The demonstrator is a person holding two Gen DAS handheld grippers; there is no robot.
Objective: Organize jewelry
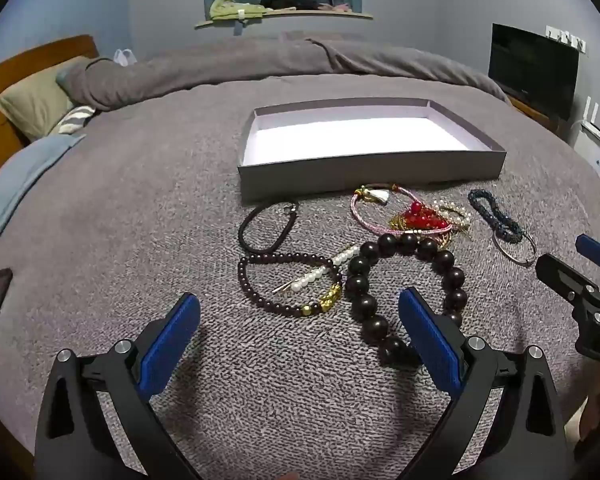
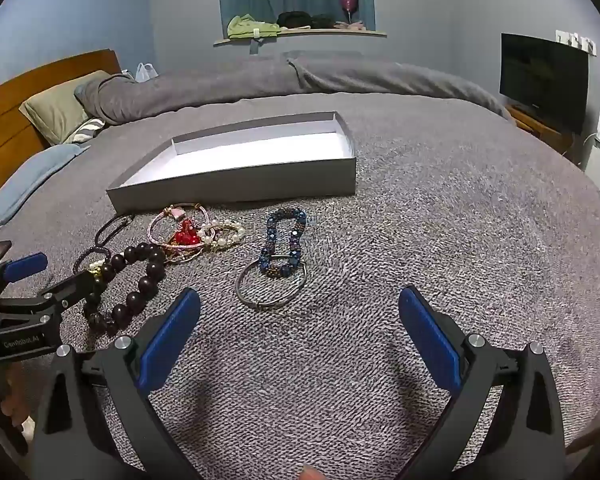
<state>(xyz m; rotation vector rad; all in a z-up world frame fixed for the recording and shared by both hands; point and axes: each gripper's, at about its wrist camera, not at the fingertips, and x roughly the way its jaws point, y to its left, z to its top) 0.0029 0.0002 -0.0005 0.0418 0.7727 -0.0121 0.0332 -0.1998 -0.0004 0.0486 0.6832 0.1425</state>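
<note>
A shallow grey box (image 1: 372,174) (image 2: 236,184) with a white inside lies empty on the grey bedspread. In front of it lie several bracelets: a black cord loop (image 1: 267,226), a small dark bead bracelet with gold charms (image 1: 288,290), a pearl hairpin (image 1: 320,272), a big dark wooden bead bracelet (image 1: 404,288) (image 2: 136,280), a tangle of pink, red and pearl pieces (image 1: 412,216) (image 2: 196,234), a blue beaded bracelet (image 1: 496,216) (image 2: 285,246) and a thin metal bangle (image 2: 271,286). My left gripper (image 1: 300,304) hovers open just before the bead bracelets. My right gripper (image 2: 300,304) hovers open near the bangle. Both hold nothing.
Behind the box a rumpled grey duvet (image 1: 260,68) and pillows (image 1: 36,100) lie along a wooden headboard (image 2: 16,96). A television (image 2: 544,76) stands at the right. A window shelf (image 2: 300,32) holds clothes. Bare bedspread (image 2: 460,220) spreads to the right of the jewelry.
</note>
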